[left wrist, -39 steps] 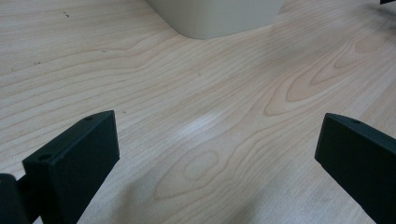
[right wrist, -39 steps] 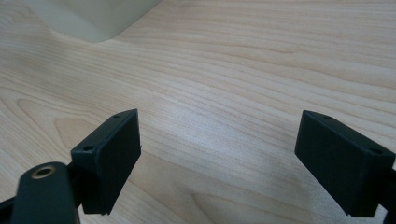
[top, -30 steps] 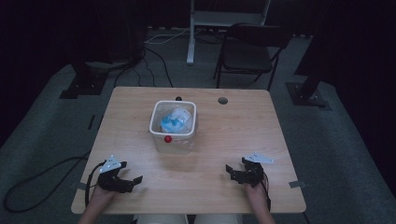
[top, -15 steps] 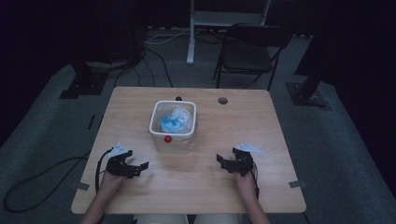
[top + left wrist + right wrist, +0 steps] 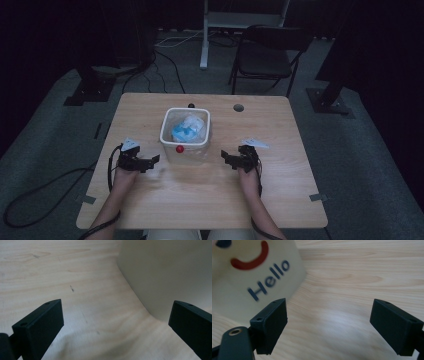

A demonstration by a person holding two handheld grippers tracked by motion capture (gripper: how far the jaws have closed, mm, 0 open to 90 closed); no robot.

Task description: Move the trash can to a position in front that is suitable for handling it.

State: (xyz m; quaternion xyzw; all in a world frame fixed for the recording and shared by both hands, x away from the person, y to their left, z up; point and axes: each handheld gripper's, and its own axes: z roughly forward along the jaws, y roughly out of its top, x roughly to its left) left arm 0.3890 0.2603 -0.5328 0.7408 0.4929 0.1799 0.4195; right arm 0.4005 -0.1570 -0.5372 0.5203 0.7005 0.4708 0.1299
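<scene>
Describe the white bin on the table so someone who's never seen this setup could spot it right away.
Start at the light wooden table and look to its middle, between the two black hand-held grippers. There stands a white square plastic bin with rounded corners, holding crumpled blue and clear wrapping. It is the table's one container, with a small red round mark on its near wall and "Hello" printed in blue.

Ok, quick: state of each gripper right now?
Left gripper: jaws open, empty, beside the white plastic bin on the light wooden table.
Right gripper: jaws open, empty, at the bin's other side.
</scene>
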